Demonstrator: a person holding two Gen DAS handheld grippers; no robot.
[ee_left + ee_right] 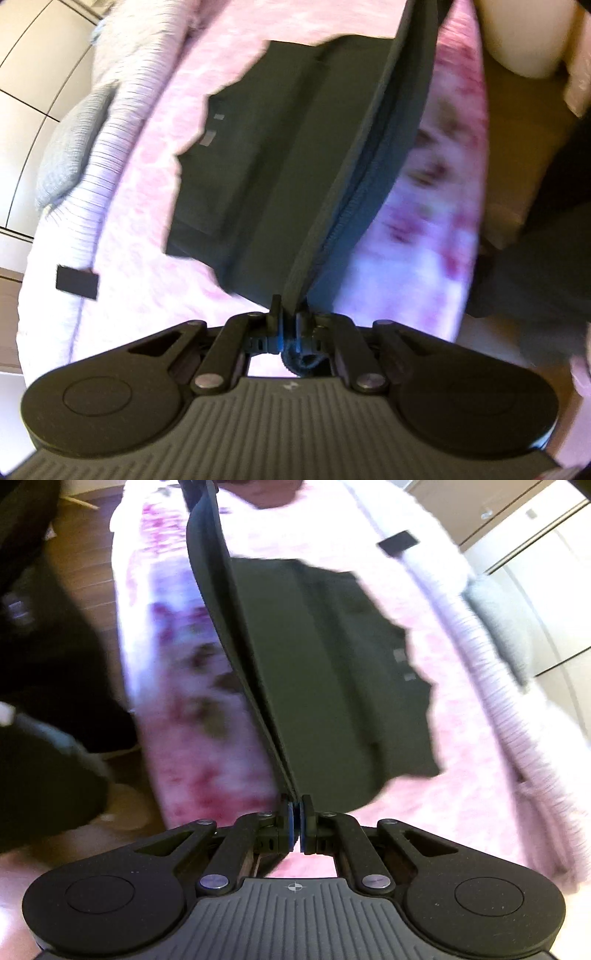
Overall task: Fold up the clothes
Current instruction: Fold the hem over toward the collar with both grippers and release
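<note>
Hanging between the two tools is a dark green-grey cloth garment, its thick hemmed edge stretching taut from one grip to the other while the rest of the fabric is draping down toward a pink, mottled fuzzy bedspread below. The left hand-held gripper is pinching one end of that edge, its jaws closed tight on the fabric with a small bunch of cloth showing just behind the fingertips. The right hand-held gripper is clamping the other end, its blue-faced pads pressing together on the thin fold of the garment. In the right wrist view the lower part of the cloth is lying against the bedspread, though blur is making it hard to tell how much of it is touching. Two small pale tags are showing on the garment's face near its ragged outline. A small black rectangular patch is sitting on a white ribbed knit blanket that is running along the bedspread's far side, and a grey knitted cushion is resting beside that blanket. Beyond the bed, pale cabinet doors are standing along the wall, and brown wooden flooring is showing on the opposite side. Both views are smeared by motion blur.
</note>
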